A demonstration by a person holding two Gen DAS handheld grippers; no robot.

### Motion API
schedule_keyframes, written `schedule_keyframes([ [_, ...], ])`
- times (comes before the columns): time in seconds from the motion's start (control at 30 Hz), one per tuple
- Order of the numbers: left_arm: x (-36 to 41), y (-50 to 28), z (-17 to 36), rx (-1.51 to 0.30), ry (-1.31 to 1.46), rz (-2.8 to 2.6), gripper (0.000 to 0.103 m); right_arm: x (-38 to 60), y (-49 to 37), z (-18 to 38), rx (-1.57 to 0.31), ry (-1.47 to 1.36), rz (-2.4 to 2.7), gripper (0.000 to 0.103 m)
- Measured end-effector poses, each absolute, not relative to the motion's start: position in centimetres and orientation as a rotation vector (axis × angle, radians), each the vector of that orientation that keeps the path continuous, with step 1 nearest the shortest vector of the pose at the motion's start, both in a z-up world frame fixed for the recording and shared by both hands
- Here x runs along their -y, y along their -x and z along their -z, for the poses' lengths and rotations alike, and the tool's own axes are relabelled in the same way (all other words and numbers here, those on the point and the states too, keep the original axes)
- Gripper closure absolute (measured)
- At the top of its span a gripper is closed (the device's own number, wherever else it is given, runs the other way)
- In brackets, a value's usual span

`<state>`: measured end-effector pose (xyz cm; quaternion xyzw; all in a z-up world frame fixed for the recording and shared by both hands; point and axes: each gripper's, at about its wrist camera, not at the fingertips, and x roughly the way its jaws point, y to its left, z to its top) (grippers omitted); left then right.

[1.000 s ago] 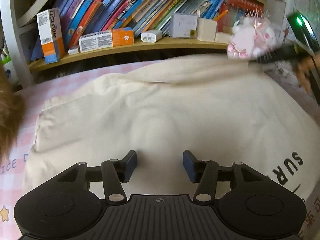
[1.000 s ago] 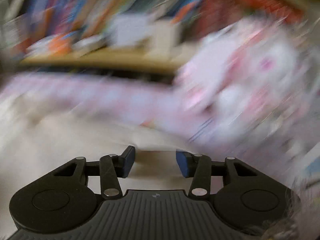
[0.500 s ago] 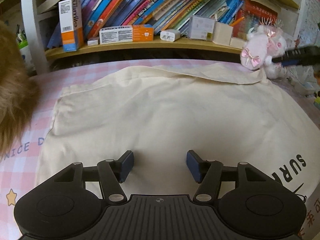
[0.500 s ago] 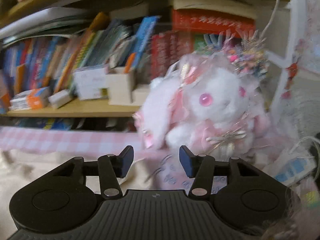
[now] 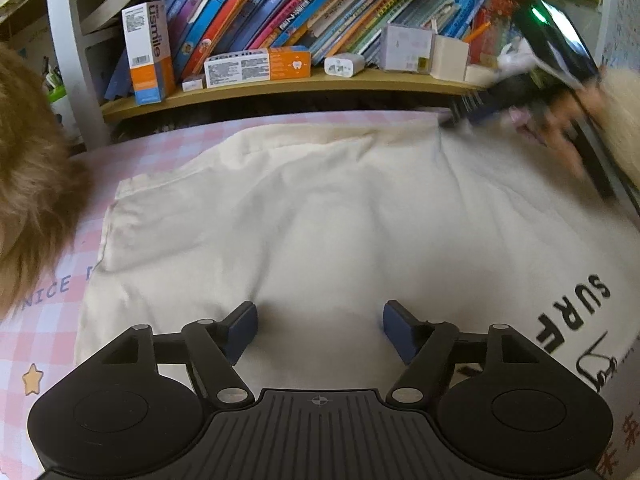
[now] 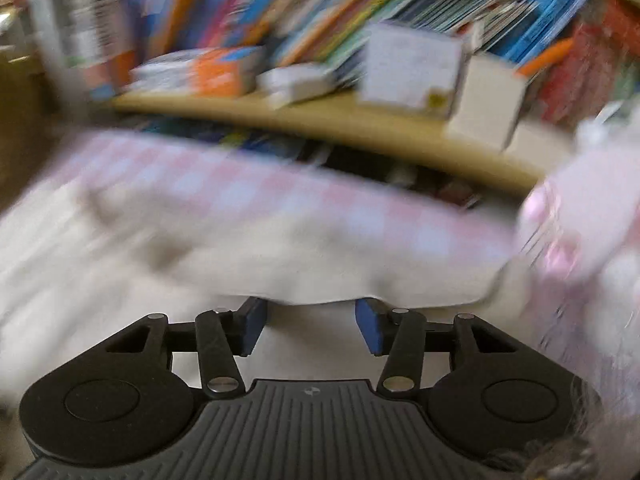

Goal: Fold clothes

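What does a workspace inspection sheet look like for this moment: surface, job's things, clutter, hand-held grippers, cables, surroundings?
Surface: pink checked sheet with printed letters and a star.
Job's things: cream garment spread flat, black lettering near its right edge, far edge partly folded over.
Clutter: furry brown thing on the left; blurred pink-white plush at the right.
Grippers: left hand-held gripper opening over the garment, nothing between its pads; right hand-held gripper closing at the far fabric edge, view blurred, no grip seen.
Cables: nothing seen.
Surroundings: wooden shelf with leaning books, orange-white boxes and a white charger.
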<state>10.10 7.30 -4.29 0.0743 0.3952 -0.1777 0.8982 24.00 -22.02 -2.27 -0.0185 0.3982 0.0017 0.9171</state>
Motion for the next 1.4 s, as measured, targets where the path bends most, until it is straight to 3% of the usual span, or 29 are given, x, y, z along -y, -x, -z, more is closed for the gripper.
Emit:
schedule_keyframes([
  [0.2,-10.1,-10.2,3.6,-0.823,-0.115,0.305,0.027,25.6,-23.9,-1.1,-0.715,-0.122,0.114,0.058],
  [0.53,-21.4,-7.6,0.7,-0.826,0.196,0.112,0.029,29.8,-7.4,-1.2,-0.835,-0.12,0.157,0.059],
  [0.77,-22.6,-5.9,2.4,-0.881,0.299,0.137,0.033,30.4,0.1,0.0,-0.905,-0.238,0.119,0.066],
  [0.83,-22.3,-6.4,3.1,-0.902,0.291,0.135,0.04,30.3,0.4,0.6,-0.926,-0.266,0.125,0.07],
  [0.93,-22.5,-6.8,3.6,-0.926,0.314,0.161,0.064,30.4,0.0,1.1,-0.935,-0.29,0.134,0.076],
  [0.97,-22.6,-6.9,3.7,-0.934,0.324,0.173,0.097,30.5,-0.2,1.2,-0.943,-0.298,0.135,0.079],
  [1.03,-22.9,-6.9,3.6,-0.926,0.35,0.192,0.102,30.9,-0.2,1.4,-0.96,-0.34,0.106,0.1],
  [1.17,-24.3,-5.2,0.5,-0.792,0.396,0.203,0.102,31.3,2.3,-1.8,-0.842,-0.394,0.085,0.1],
  [1.23,-24.2,-5.0,0.8,-0.808,0.355,0.201,0.102,31.1,3.8,-2.9,-0.814,-0.409,0.083,0.1],
  [1.4,-24.3,-5.0,4.3,-0.908,0.317,0.174,0.099,29.8,4.9,1.6,-0.975,-0.36,0.115,0.099],
])
